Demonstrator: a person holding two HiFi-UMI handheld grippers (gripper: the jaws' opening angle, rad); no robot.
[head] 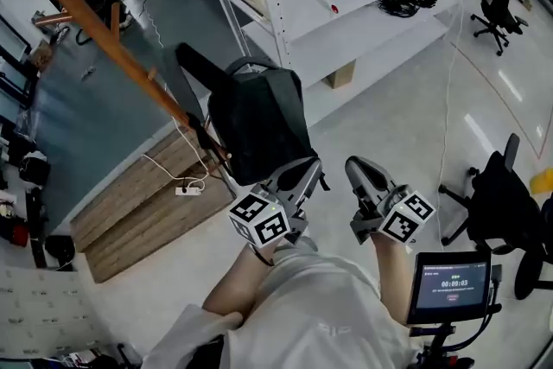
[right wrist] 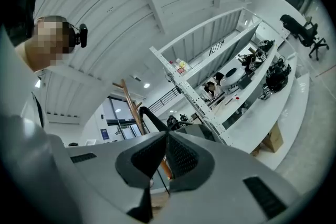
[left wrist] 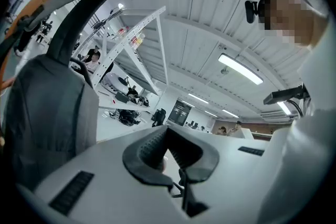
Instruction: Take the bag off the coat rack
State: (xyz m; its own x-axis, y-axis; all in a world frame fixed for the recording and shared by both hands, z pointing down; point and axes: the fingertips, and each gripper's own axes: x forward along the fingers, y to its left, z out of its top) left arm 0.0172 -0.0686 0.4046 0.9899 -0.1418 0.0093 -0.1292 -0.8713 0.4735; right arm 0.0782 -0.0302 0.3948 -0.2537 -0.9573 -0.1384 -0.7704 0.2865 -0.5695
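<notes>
Two hand-held tongs appear at the bottom of the head view, each carrying a cube with square black-and-white markers. The left tongs [head: 302, 166] reach up to the lower edge of the dark grey fabric backpack [head: 259, 121]. Whether their tip touches the cloth cannot be told. In the left gripper view these tongs are closed tip to tip, nothing shows between them, and the backpack stands just beside them on the left. The right tongs [head: 354, 165] lie near the backpack's right side, apart from it. In the right gripper view their ribbed black pads meet at the tip, with nothing caught between.

The backpack is on the brown wooden coat rack [head: 95, 26], which crosses the head view from upper left toward the centre. One dark strap [head: 194, 60] runs up beside the rack's pole.

Behind the backpack stands a white metal shelving unit [head: 346, 22] bearing small dark devices. On the pale floor [head: 389, 117] below the rack lie light wooden boards [head: 143, 207] with a white power strip [head: 188, 190] and its cable. A black office chair [head: 501, 203] stands at the right, and a small lit screen [head: 449, 285] sits by the person's right arm.
</notes>
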